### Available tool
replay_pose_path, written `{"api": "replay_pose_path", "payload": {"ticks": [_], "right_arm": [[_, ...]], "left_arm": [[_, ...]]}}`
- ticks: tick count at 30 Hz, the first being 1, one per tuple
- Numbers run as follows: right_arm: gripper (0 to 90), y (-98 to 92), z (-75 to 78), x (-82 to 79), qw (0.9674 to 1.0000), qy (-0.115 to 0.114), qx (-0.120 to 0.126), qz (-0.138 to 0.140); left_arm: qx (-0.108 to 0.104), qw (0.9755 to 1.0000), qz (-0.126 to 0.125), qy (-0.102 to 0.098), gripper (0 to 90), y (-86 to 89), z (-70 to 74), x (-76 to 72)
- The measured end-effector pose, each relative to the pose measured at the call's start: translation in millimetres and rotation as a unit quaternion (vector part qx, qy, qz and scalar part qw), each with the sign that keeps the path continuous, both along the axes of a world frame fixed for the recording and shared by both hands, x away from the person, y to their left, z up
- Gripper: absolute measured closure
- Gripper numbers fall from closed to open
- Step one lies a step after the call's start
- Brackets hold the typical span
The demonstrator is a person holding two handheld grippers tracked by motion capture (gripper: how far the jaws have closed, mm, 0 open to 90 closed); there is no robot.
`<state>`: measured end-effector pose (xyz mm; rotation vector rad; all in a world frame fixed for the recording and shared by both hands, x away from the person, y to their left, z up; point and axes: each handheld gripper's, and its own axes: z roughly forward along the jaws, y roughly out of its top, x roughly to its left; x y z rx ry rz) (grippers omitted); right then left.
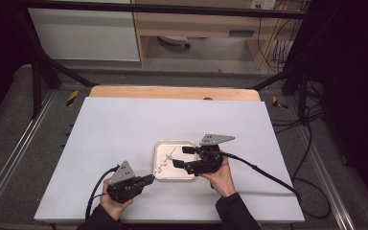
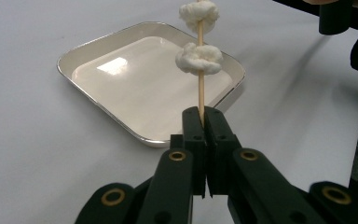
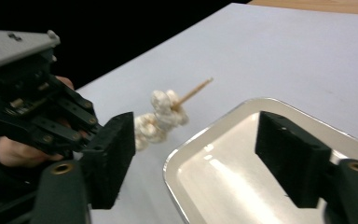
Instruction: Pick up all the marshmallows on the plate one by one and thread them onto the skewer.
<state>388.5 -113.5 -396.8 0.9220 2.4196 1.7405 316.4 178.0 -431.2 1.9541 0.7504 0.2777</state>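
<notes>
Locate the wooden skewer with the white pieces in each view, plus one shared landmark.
High view: the skewer lies centre, slanting across the tray's left part, its near end in the left gripper.
Left gripper view: upright, top centre, rising from the shut jaws.
Right gripper view: centre-left, tip pointing up right.
Shared landmark: the shallow silver tray.

From my station I see a white sheet (image 1: pixel 124 134) covering the desk, with a strip of bare light wood (image 1: pixel 172 92) showing along its far edge. Beyond the desk stands a light wooden cabinet (image 1: pixel 201 24) with an open lower shelf, and beside it a white panel (image 1: pixel 84 33). A black metal frame (image 1: pixel 38 72) runs around the rig. Black cables (image 1: pixel 311 124) lie loose on the grey carpeted floor (image 1: pixel 19 124) off the desk's right side.
</notes>
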Motion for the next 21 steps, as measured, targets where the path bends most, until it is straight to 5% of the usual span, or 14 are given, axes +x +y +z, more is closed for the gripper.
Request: {"api": "replay_pose_path", "payload": {"ticks": [6,21], "right_arm": [[12.9,-9.4,-4.7,-1.8,0.9986,-0.02,-0.044,-0.021],[0.9,-53.3,-29.6,-5.7,0.9906,-0.019,-0.119,-0.065]], "left_arm": [[0.001,1.0,0.003,0.002,88.2,0.7,-0.1,0.3],[-0.001,1.0,0.005,0.007,88.1,1.4,-0.4,1.8]]}}
